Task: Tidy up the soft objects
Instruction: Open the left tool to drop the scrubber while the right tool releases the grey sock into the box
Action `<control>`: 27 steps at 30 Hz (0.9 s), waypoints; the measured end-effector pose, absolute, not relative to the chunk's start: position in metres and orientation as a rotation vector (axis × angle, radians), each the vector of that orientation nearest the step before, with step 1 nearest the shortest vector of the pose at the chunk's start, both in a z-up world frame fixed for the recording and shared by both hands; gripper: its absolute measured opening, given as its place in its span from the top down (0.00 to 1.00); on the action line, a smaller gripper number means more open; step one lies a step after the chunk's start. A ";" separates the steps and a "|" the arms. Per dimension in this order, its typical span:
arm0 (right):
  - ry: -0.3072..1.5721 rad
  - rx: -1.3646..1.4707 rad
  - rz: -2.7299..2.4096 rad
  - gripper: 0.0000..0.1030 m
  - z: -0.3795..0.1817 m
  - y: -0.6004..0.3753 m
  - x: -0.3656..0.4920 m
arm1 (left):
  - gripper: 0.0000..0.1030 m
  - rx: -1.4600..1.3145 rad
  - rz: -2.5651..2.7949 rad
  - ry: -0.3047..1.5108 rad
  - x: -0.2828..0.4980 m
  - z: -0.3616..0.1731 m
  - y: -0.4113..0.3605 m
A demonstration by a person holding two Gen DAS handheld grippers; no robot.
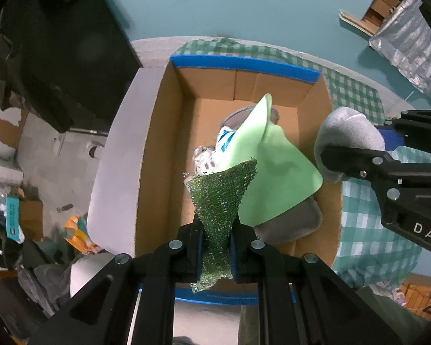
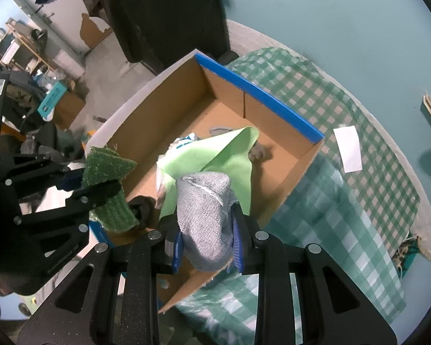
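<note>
A cardboard box (image 1: 158, 132) with blue-taped ends sits on a round table; it also shows in the right wrist view (image 2: 290, 181). Inside lie a light green cloth (image 1: 275, 172), a grey soft item (image 1: 290, 221) and a white-and-blue item (image 1: 225, 141). My left gripper (image 1: 215, 247) is shut on a dark green scrubby pad (image 1: 221, 192), held over the box's near end. My right gripper (image 2: 207, 244) is shut on a grey knitted sock (image 2: 204, 215), held above the box's right edge; that sock also shows in the left wrist view (image 1: 347, 132).
A green checked cloth (image 2: 344, 201) covers the table right of the box, with a white paper slip (image 2: 348, 148) on it. A black chair or cabinet (image 1: 57, 51) stands behind left. Clutter lies on the floor to the left (image 1: 11, 215).
</note>
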State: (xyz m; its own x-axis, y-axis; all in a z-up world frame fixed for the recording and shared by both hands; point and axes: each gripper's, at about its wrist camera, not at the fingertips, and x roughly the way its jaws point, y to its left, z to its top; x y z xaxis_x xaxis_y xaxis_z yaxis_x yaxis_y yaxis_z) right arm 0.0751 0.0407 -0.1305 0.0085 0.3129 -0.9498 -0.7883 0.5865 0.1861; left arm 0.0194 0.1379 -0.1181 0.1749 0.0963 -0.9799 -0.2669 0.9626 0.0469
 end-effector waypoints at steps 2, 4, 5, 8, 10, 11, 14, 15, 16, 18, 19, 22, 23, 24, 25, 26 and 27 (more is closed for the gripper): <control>1.305 -0.466 0.904 0.75 -0.136 0.045 0.076 | 0.86 -0.161 0.267 1.380 0.019 -0.122 0.142; 1.317 -0.463 0.901 0.75 -0.139 0.049 0.077 | 0.86 -0.163 0.281 1.386 0.020 -0.127 0.145; 1.322 -0.463 0.901 0.75 -0.141 0.050 0.077 | 0.86 -0.165 0.286 1.391 0.020 -0.129 0.146; 1.330 -0.456 0.903 0.71 -0.144 0.051 0.077 | 0.81 -0.175 0.289 1.400 0.019 -0.136 0.148; 1.327 -0.461 0.902 0.68 -0.145 0.052 0.076 | 0.65 -0.179 0.288 1.406 0.018 -0.140 0.149; 1.323 -0.464 0.900 0.67 -0.145 0.052 0.077 | 0.61 -0.183 0.287 1.413 0.017 -0.142 0.149; 1.307 -0.450 0.884 0.53 -0.142 0.050 0.077 | 0.55 -0.187 0.296 1.411 0.015 -0.142 0.150; 1.296 -0.446 0.878 0.49 -0.139 0.048 0.078 | 0.55 -0.188 0.297 1.407 0.014 -0.141 0.151; 1.290 -0.444 0.875 0.47 -0.137 0.048 0.078 | 0.52 -0.191 0.297 1.406 0.013 -0.140 0.151; 1.282 -0.438 0.872 0.46 -0.133 0.045 0.079 | 0.49 -0.199 0.300 1.405 0.013 -0.138 0.152; 1.278 -0.435 0.870 0.45 -0.130 0.043 0.080 | 0.48 -0.203 0.302 1.400 0.012 -0.136 0.152; 1.260 -0.432 0.860 0.43 -0.121 0.037 0.081 | 0.42 -0.200 0.306 1.377 0.011 -0.126 0.151; 1.253 -0.429 0.856 0.42 -0.117 0.035 0.081 | 0.40 -0.194 0.306 1.366 0.010 -0.120 0.150; 1.247 -0.426 0.854 0.41 -0.113 0.033 0.080 | 0.38 -0.190 0.306 1.357 0.010 -0.117 0.148; 1.242 -0.422 0.853 0.40 -0.110 0.031 0.079 | 0.38 -0.184 0.307 1.338 0.009 -0.109 0.146; 1.235 -0.418 0.852 0.40 -0.106 0.028 0.079 | 0.38 -0.180 0.308 1.326 0.008 -0.105 0.145; 1.226 -0.412 0.852 0.40 -0.101 0.025 0.079 | 0.38 -0.175 0.308 1.312 0.008 -0.099 0.143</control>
